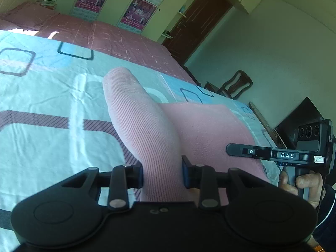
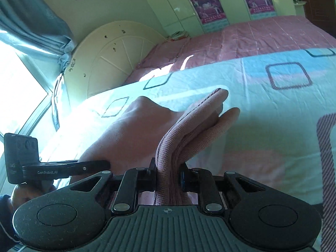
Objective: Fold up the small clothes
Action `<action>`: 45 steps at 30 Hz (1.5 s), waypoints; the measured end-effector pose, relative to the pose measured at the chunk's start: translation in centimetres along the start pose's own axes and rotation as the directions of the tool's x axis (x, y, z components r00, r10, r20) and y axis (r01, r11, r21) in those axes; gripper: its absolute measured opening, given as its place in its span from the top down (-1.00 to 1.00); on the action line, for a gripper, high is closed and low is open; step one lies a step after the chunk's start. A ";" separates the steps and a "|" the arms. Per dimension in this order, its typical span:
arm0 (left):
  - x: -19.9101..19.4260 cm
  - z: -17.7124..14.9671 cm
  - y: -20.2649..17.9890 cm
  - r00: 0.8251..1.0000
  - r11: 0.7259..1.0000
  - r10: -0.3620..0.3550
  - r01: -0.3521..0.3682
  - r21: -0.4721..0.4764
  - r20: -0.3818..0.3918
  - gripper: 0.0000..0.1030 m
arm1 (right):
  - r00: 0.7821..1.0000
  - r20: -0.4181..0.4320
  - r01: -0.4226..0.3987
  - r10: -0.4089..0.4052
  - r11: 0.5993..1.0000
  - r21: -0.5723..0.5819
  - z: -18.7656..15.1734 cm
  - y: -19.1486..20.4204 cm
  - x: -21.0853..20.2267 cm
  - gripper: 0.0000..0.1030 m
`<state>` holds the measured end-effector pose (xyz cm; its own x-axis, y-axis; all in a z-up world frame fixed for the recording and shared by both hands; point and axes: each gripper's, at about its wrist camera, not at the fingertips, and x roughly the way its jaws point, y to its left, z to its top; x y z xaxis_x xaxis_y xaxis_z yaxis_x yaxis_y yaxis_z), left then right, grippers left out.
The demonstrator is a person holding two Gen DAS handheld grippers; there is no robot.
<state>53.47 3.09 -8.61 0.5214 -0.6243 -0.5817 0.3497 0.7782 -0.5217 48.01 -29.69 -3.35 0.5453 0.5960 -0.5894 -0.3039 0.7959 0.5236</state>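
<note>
Left gripper [image 1: 162, 174] fills the bottom of the left wrist view: black two-finger tool, jaws narrow and clamped on a bunched fold of the pink ribbed knit garment [image 1: 147, 130]. Garment rises from the pads in a thick roll, rounded end lifted off the bed, wider flat part spreading right toward the right gripper [image 1: 230, 148], seen side-on at frame right, its tip against the cloth edge; can't tell its jaw state from this angle. Hand [image 1: 302, 183] with dark sleeve wraps its handle. Underneath: pale blue-and-white bedsheet with rounded-square outlines [image 1: 42, 96], pink checked quilt [image 1: 117, 35] beyond, dark wooden chair [image 1: 235, 85] by the wall. Right wrist view: right gripper [image 2: 168, 177] at bottom, jaws narrow, pinching several stacked layers of the same pink garment [image 2: 189, 130]; layers stand up from the pads and arc away above the sheet [image 2: 262, 109]. Left gripper [image 2: 106, 164] comes in from the left edge, tip against the cloth. Cream arched headboard [image 2: 111, 56] and blue curtain [image 2: 31, 21] behind.
</note>
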 end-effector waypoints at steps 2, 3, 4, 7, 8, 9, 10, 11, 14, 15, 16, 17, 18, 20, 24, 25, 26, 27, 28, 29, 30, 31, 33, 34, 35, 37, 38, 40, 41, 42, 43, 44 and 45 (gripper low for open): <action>-2.2 0.5 2.0 1.000 1.000 0.015 -0.015 -0.007 0.014 0.41 | 1.000 0.002 -0.012 0.012 1.000 -0.012 0.3 2.1 1.4 0.64; -3.4 0.7 3.1 0.999 1.000 0.025 -0.024 -0.013 0.022 0.41 | 1.000 0.000 -0.023 0.023 1.000 -0.016 0.5 3.2 2.2 0.64; -4.5 0.8 4.2 0.999 0.999 0.035 -0.034 -0.019 0.029 0.41 | 0.999 -0.004 -0.034 0.034 0.999 -0.023 0.5 4.2 3.5 0.64; -7.6 0.8 7.7 0.997 0.997 0.067 -0.066 -0.033 0.033 0.41 | 0.997 -0.027 -0.066 0.066 0.997 -0.028 0.3 7.1 7.3 0.64; -8.5 0.7 8.8 0.997 0.997 0.076 -0.074 -0.037 0.029 0.41 | 0.997 -0.036 -0.075 0.075 0.997 -0.025 0.0 7.9 8.6 0.64; -9.2 0.5 9.9 0.996 0.996 0.084 -0.083 -0.038 0.021 0.41 | 0.996 -0.047 -0.082 0.081 0.996 -0.019 -0.3 8.5 10.0 0.64; -9.6 0.2 11.1 0.996 0.995 0.090 -0.090 -0.040 -0.001 0.40 | 0.995 -0.060 -0.083 0.082 0.996 -0.013 -0.6 9.0 11.5 0.64; -9.8 -0.1 12.3 0.994 0.994 0.101 -0.102 -0.047 -0.037 0.39 | 0.994 -0.078 -0.071 0.070 0.997 -0.006 -1.2 9.2 13.0 0.64; -9.6 -2.0 16.1 0.982 0.981 0.161 -0.170 -0.093 -0.100 0.02 | 0.987 -0.161 0.041 -0.025 0.995 0.096 -4.0 7.6 17.7 0.63; -9.9 -2.6 16.8 0.987 0.982 0.145 -0.152 -0.110 -0.068 -0.09 | 0.991 -0.131 0.019 -0.001 0.990 0.141 -4.8 6.8 17.9 0.60; -10.0 -3.0 17.1 0.990 0.982 0.133 -0.139 -0.125 -0.054 -0.10 | 0.995 -0.097 -0.007 0.028 0.978 0.209 -5.3 5.7 17.6 0.60; -10.0 -3.1 16.9 0.990 0.984 0.137 -0.142 -0.112 -0.045 -0.10 | 0.995 -0.088 -0.013 0.036 0.969 0.246 -5.5 5.3 17.5 0.60; -9.9 -3.1 16.5 0.988 0.984 0.147 -0.150 -0.092 -0.041 -0.11 | 0.996 -0.088 -0.009 0.032 0.968 0.250 -5.5 5.2 17.3 0.59; -9.5 -2.7 16.0 0.986 0.985 0.161 -0.163 -0.058 -0.042 -0.15 | 0.995 -0.097 0.018 0.004 0.974 0.225 -5.1 5.6 17.2 0.59; -9.6 -1.2 15.8 0.987 0.987 0.160 -0.159 -0.025 0.008 -0.25 | 0.995 -0.022 0.104 -0.102 0.979 0.175 -3.0 7.0 15.9 -0.02; -9.4 -0.7 16.1 0.987 0.987 0.158 -0.157 -0.034 0.016 -0.25 | 0.995 -0.013 0.097 -0.096 0.978 0.184 -2.4 6.7 15.9 -0.02; -9.2 -0.1 16.6 0.988 0.987 0.154 -0.152 -0.051 0.020 -0.25 | 0.995 -0.018 0.101 -0.099 0.975 0.200 -1.8 6.5 16.2 -0.02; -8.9 0.5 17.1 0.990 0.988 0.140 -0.138 -0.068 0.024 -0.23 | 0.994 -0.025 0.105 -0.102 0.972 0.211 -1.2 6.2 16.5 -0.01; -8.5 0.9 17.4 0.991 0.989 0.133 -0.130 -0.075 0.028 -0.23 | 0.994 -0.024 0.113 -0.110 0.972 0.207 -0.6 6.2 17.1 -0.01; -8.1 1.3 17.6 0.991 0.989 0.130 -0.128 -0.073 0.029 -0.23 | 0.992 -0.019 0.127 -0.126 0.974 0.185 -0.2 6.4 17.5 0.19; -7.7 1.6 17.9 0.992 0.990 0.127 -0.125 -0.066 0.024 -0.22 | 0.991 -0.016 0.131 -0.130 0.979 0.156 0.2 6.6 18.0 0.67; -7.3 1.8 18.0 0.992 0.991 0.122 -0.121 -0.053 0.019 -0.22 | 0.990 -0.011 0.139 -0.139 0.983 0.118 0.4 6.9 18.5 0.82; -6.9 1.5 18.5 0.992 0.992 0.128 -0.128 -0.011 0.016 -0.23 | 0.983 0.002 0.185 -0.185 0.983 0.010 0.3 7.7 19.8 0.83; -6.7 1.3 18.7 0.990 0.990 0.141 -0.141 0.004 0.016 -0.20 | 0.976 -0.011 0.217 -0.217 0.976 -0.037 0.0 7.9 20.8 0.83; -6.4 1.2 18.7 0.989 0.989 0.148 -0.148 0.018 0.021 -0.20 | 0.971 -0.017 0.237 -0.239 0.969 -0.070 -0.4 7.7 21.4 0.83; -6.3 1.1 18.6 0.986 0.985 0.166 -0.167 0.052 0.031 -0.21 | 0.972 -0.001 0.236 -0.236 0.969 -0.073 -1.0 6.8 21.3 0.83; -6.3 1.0 18.4 0.984 0.983 0.173 -0.175 0.062 0.035 -0.21 | 0.971 0.003 0.240 -0.240 0.969 -0.065 -1.1 6.7 21.3 0.83; -6.6 1.0 18.3 0.984 0.983 0.177 -0.179 0.049 0.035 -0.22 | 0.968 -0.008 0.249 -0.250 0.967 -0.044 -1.1 6.6 21.1 0.83; -7.2 1.1 18.2 0.981 0.980 0.192 -0.193 0.042 0.037 -0.23 | 0.967 -0.018 0.254 -0.254 0.967 -0.031 -0.9 6.8 20.8 0.82; -7.8 1.1 17.7 0.976 0.976 0.211 -0.214 0.046 0.052 -0.27 | 0.964 -0.014 0.264 -0.265 0.964 -0.035 -0.7 7.1 20.1 0.81; -8.9 1.1 16.9 0.970 0.970 0.228 -0.234 0.067 0.084 -0.20 | 0.960 0.003 0.279 -0.279 0.959 -0.060 -0.4 7.8 19.2 0.81; -9.9 1.0 16.0 0.963 0.964 0.244 -0.254 0.082 0.113 -0.19 | 0.962 0.025 0.273 -0.272 0.958 -0.088 -0.4 8.7 18.2 0.81; -10.8 0.9 15.2 0.960 0.962 0.243 -0.257 0.093 0.137 -0.15 | 0.969 0.040 0.245 -0.242 0.963 -0.113 -0.5 9.6 17.4 0.81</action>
<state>53.87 21.74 -9.69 0.6920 -0.4010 -0.6003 0.2748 0.9153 -0.2945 54.14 -11.62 -8.86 0.6331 0.3806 -0.6740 -0.2471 0.9246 0.2899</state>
